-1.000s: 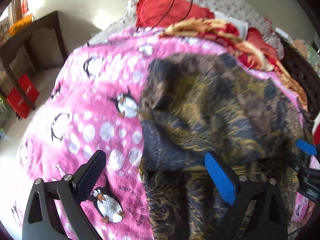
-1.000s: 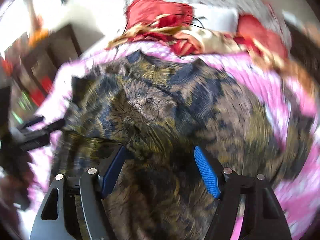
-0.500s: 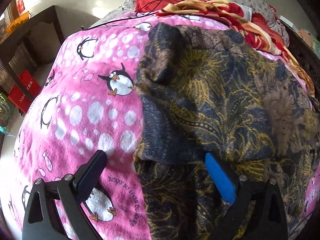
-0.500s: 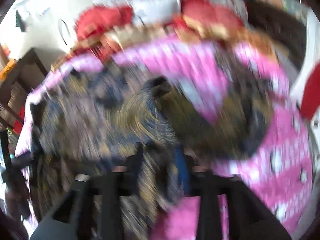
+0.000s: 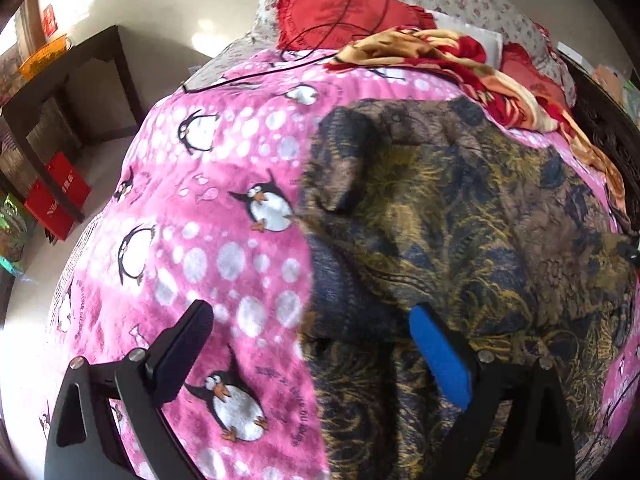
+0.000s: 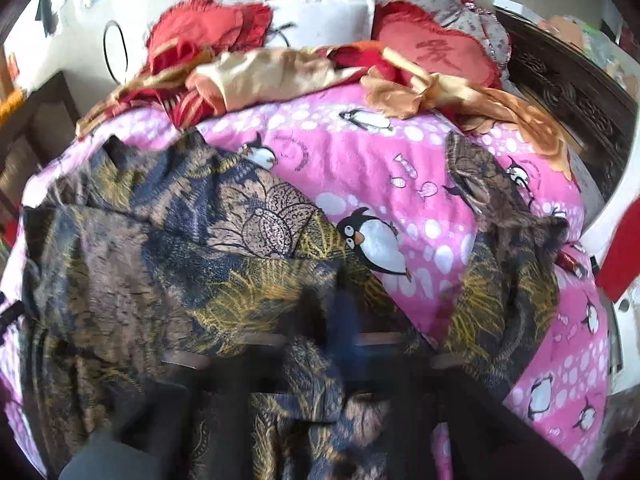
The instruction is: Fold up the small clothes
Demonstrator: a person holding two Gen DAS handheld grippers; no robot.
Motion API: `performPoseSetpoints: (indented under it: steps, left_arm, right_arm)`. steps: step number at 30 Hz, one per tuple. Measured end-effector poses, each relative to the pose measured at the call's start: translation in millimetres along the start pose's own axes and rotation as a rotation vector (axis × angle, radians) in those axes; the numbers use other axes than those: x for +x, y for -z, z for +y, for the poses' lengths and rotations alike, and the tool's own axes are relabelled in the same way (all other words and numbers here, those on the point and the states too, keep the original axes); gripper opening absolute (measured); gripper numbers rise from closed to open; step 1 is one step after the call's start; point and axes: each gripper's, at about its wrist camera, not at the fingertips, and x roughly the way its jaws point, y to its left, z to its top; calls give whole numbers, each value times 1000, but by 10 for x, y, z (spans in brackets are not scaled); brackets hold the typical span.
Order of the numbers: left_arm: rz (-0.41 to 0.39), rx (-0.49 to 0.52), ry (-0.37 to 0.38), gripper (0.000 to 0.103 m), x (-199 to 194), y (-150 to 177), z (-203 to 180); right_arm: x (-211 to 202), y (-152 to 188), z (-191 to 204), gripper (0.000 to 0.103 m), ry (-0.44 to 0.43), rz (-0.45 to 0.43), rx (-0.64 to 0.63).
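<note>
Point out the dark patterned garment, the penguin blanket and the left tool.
dark patterned garment (image 5: 460, 216), left wrist view, middle of its spread cloth.
penguin blanket (image 5: 208, 248), left wrist view, bare pink area.
left tool (image 5: 312, 344), left wrist view, midway between its fingertips.

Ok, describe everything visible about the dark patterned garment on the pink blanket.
The dark patterned garment is thin, soft-looking fabric in navy, brown and mustard with floral and paisley prints. It lies crumpled and partly folded over itself on the pink penguin blanket. The right gripper, blurred, appears shut on a bunched fold of it. The left gripper is open, its blue-padded finger over the cloth's edge.
</note>
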Motion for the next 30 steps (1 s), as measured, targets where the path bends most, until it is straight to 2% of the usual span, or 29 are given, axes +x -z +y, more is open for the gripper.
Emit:
performPoseSetpoints:
  steps: [2, 3, 7, 8, 9, 12, 13, 16, 17, 21, 23, 26, 30]
  left_arm:
    - [11, -21, -9, 101, 88, 3, 73]
    - [22, -27, -11, 101, 143, 4, 89]
    - [51, -44, -4, 101, 250, 45, 101]
    - [40, -42, 1, 101, 229, 59, 114]
    - [30, -41, 1, 101, 218, 64, 131]
    - [33, -50, -4, 101, 255, 89, 204]
    - [40, -62, -1, 101, 276, 104, 227]
    - [22, -80, 3, 101, 245, 162, 261]
    - [18, -74, -1, 101, 230, 181, 259]
    - [15, -66, 12, 101, 235, 216, 275]
    - [7, -68, 22, 101, 240, 222, 295]
    - [-1, -71, 29, 101, 244, 230, 295]
    - [-7, -56, 28, 102, 203, 255, 302]
  right_arm:
    - [-186, -2, -83, 6, 33, -84, 34]
    - [-163, -6, -96, 6, 63, -89, 48]
    - [209, -37, -85, 11, 143, 36, 74]
    - [167, -46, -63, 13, 153, 38, 95]
    - [56, -56, -16, 19, 147, 1, 107]
    - [-278, -121, 334, 33, -6, -127, 85]
    - [-295, -168, 631, 33, -116, -116, 25]
    - [-114, -247, 1529, 33, -436, -3, -137]
    - [-45, -275, 1783, 33, -469, 10, -172]
    - [308, -417, 2767, 33, -523, 22, -331]
    - [617, -523, 3137, 33, -546, 90, -360]
    - [879, -636, 3342, 30, -467, 68, -335]
    - [899, -734, 3223, 28, -529, 83, -238]
